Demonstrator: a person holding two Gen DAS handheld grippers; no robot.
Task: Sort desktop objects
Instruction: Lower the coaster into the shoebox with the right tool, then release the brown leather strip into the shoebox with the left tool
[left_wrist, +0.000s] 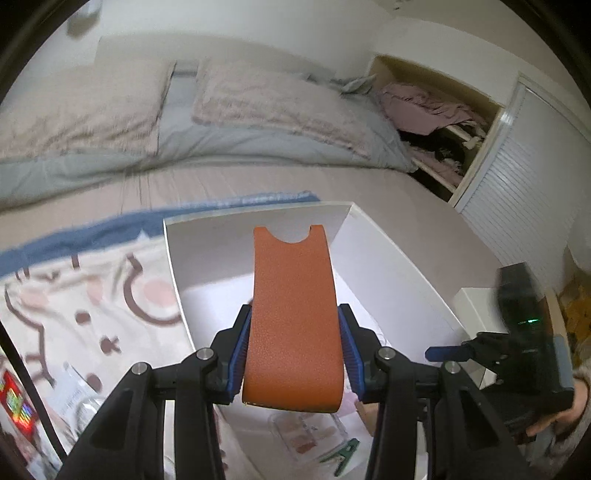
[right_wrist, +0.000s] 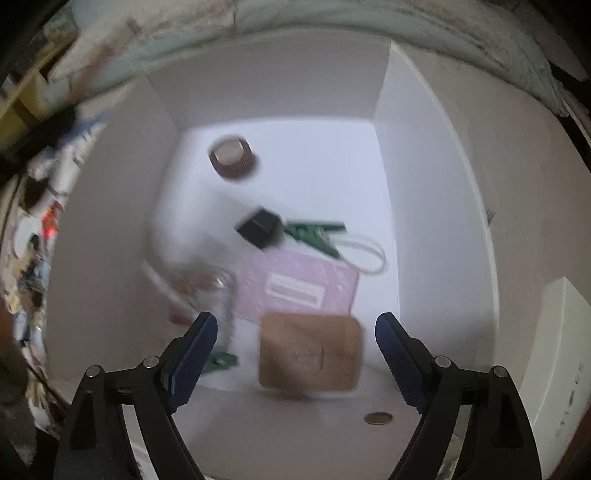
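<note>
My left gripper (left_wrist: 294, 307) is shut on an orange leather sleeve (left_wrist: 291, 266), which stands up over the open white box (left_wrist: 207, 251). Inside the box, below it, lie a clear case (left_wrist: 310, 432) and a green clip (left_wrist: 343, 456). My right gripper (right_wrist: 296, 318) points down into the same box (right_wrist: 417, 184), open and not holding anything. A blurred tan leather pouch (right_wrist: 310, 354) lies between and below its fingers. Deeper in are a pink packet (right_wrist: 303, 284), a black cube (right_wrist: 260, 225), a green clip (right_wrist: 314, 232) and a brown ribbed cap (right_wrist: 232, 157).
The box rests on a bed beside a patterned cloth (left_wrist: 92, 295). Pillows and a blue quilt lie behind it. An open closet (left_wrist: 436, 122) is at the back right. A white device (right_wrist: 554, 350) stands right of the box, and a coin (right_wrist: 378, 418) lies near its front wall.
</note>
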